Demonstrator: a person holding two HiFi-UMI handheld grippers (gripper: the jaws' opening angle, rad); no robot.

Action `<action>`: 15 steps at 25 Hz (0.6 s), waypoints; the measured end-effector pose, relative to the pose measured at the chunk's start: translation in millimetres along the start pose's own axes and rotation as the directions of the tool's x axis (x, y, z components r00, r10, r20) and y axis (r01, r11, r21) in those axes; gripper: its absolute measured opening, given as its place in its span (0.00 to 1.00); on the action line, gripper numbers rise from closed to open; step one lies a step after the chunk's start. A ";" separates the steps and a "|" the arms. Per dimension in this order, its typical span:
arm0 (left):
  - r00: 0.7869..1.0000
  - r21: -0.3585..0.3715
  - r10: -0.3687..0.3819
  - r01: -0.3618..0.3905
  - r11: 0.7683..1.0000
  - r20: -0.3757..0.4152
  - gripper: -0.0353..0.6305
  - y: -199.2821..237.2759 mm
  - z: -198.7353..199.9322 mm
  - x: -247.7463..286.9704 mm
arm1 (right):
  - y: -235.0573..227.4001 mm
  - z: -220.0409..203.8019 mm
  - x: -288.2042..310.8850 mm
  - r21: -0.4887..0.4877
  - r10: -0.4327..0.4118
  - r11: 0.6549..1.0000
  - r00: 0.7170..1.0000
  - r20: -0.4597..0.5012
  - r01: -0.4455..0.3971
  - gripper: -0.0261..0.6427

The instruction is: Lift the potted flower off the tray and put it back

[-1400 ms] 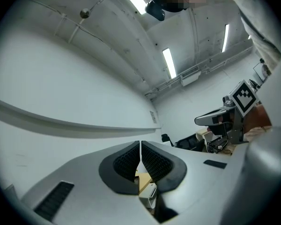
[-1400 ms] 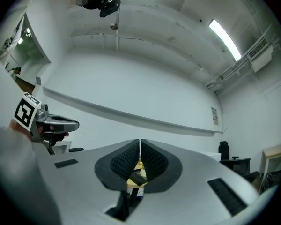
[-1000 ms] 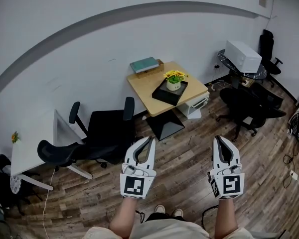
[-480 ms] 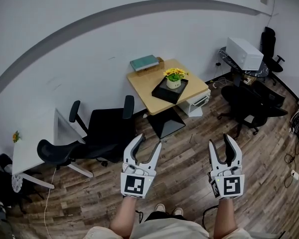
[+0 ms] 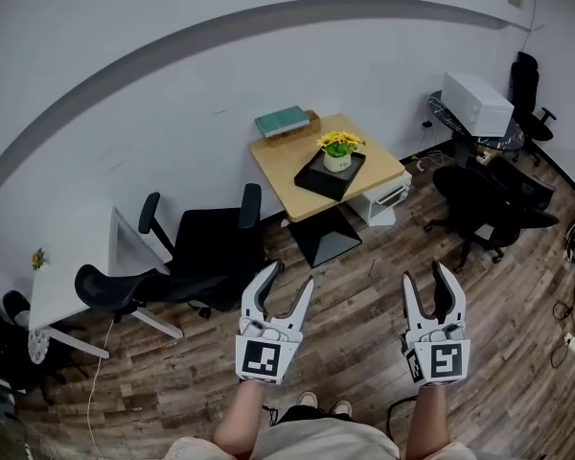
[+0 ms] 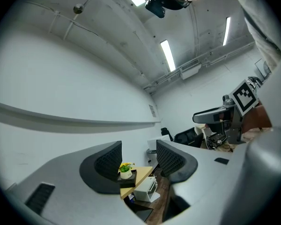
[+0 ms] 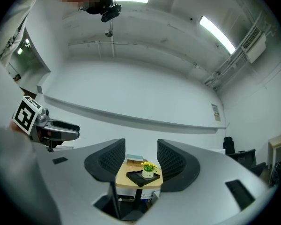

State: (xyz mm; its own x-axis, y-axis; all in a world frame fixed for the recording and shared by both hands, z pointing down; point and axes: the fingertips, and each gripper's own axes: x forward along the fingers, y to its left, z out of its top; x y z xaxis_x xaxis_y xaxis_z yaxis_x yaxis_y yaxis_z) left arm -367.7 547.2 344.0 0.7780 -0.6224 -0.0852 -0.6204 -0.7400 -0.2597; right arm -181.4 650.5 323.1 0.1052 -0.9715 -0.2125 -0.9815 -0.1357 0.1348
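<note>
The potted flower [image 5: 337,151], yellow blooms in a white pot, stands on a black tray [image 5: 318,182] on a small wooden table [image 5: 286,167] across the room. Both grippers are far from it, held low in front of me over the wooden floor. My left gripper [image 5: 289,276] and my right gripper [image 5: 429,276] have their jaws opening, with nothing between them. The left gripper view frames the flower [image 6: 126,168] and tray [image 6: 129,177] far off between its jaws. The right gripper view shows the flower [image 7: 149,168] on its tray [image 7: 139,178] the same way.
A black office chair [image 5: 206,247] stands between me and the table, with a white desk [image 5: 72,276] at the left. Books [image 5: 282,122] lie at the table's back, and a white drawer unit [image 5: 383,199] stands beside it. More black chairs [image 5: 484,204] and a white printer [image 5: 476,103] stand at the right.
Both grippers went from shut to open. They sank slightly in the head view, and the table has shifted a little to the right.
</note>
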 end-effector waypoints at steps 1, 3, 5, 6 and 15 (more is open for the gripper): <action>1.000 0.002 0.003 -0.003 1.000 0.000 0.38 -3.5 0.4 0.8 | -2.5 -0.6 -0.8 0.004 0.004 1.000 1.000 0.001 -0.004 0.36; 1.000 0.006 0.006 -0.006 1.000 -0.001 0.38 -10.9 0.6 2.0 | -7.8 -2.8 -4.1 0.012 0.006 1.000 1.000 0.002 -0.006 0.36; 1.000 0.002 0.009 -0.009 1.000 -0.002 0.38 -17.4 0.2 2.9 | -12.8 -5.0 -7.2 0.015 0.005 1.000 1.000 0.002 -0.005 0.36; 1.000 0.000 0.010 -0.010 1.000 -0.002 0.38 -19.9 -0.2 3.5 | -14.5 -5.5 -7.7 0.012 0.011 1.000 1.000 0.003 -0.011 0.36; 1.000 -0.014 0.004 -0.004 1.000 -0.013 0.38 -29.6 -14.0 15.1 | -24.9 -18.6 -1.9 0.002 0.025 1.000 1.000 -0.015 -0.025 0.36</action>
State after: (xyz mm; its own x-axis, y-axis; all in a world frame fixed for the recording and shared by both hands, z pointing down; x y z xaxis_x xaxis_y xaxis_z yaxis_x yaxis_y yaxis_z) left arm -339.0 556.2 363.9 0.7740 -0.6289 -0.0734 -0.6252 -0.7407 -0.2461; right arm -154.2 652.1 338.2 0.0831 -0.9773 -0.1946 -0.9841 -0.1112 0.1383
